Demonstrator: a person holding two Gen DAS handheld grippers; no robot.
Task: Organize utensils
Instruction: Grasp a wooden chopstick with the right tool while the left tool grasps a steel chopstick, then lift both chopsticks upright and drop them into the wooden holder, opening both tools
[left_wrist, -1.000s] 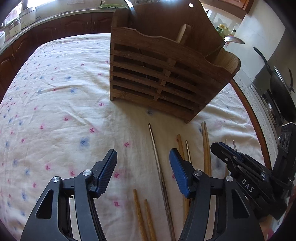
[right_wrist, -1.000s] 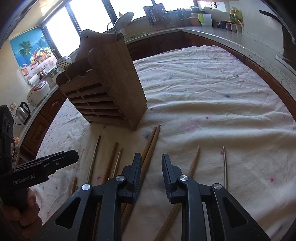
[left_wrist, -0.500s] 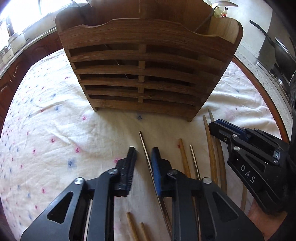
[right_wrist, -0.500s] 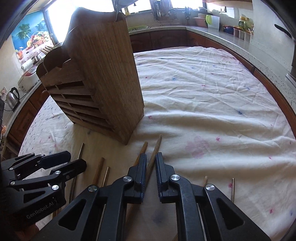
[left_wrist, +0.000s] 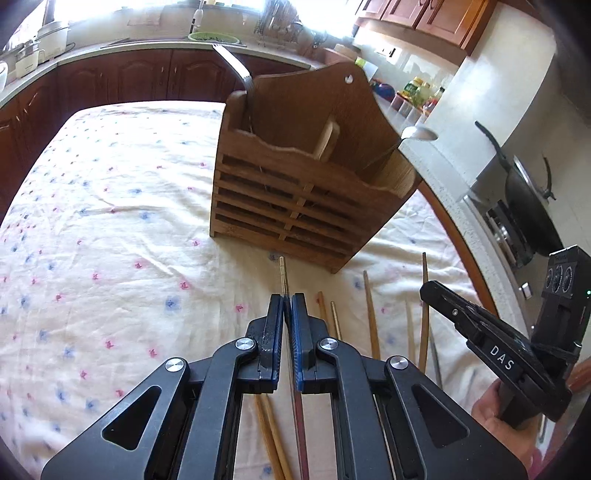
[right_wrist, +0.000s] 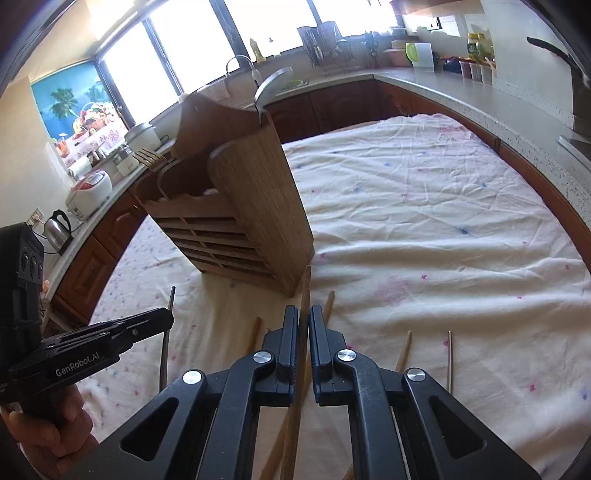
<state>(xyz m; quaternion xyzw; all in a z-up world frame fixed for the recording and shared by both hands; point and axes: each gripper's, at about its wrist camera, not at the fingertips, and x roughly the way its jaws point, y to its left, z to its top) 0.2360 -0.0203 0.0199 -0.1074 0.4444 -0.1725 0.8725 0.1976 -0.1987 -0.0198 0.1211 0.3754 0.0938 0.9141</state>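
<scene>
Right now my left gripper (left_wrist: 287, 301) is clamped on a metal chopstick (left_wrist: 282, 275), whose tip sticks out ahead of the pads toward twelve o'clock, pointing at the foot of the wooden utensil holder (left_wrist: 295, 206). My right gripper (right_wrist: 303, 314) is pinched on a wooden chopstick (right_wrist: 305, 284) in the same way; its end reaches up at twelve o'clock, close to the holder's near corner (right_wrist: 291, 284).

The holder stands upright on the flowered tablecloth (left_wrist: 110, 221). A fork (left_wrist: 236, 70) rises from its left compartment and a spoon (left_wrist: 419, 133) leans out of the right one, at about two o'clock in the left wrist view (the wooden divider stands between them).

More loose chopsticks (left_wrist: 371, 314) lie on the cloth between the two grippers, at about three o'clock of my left pads. In the right wrist view another wooden one (right_wrist: 403, 350) and a thin metal one (right_wrist: 449, 360) lie at four o'clock, near each other but apart.
</scene>
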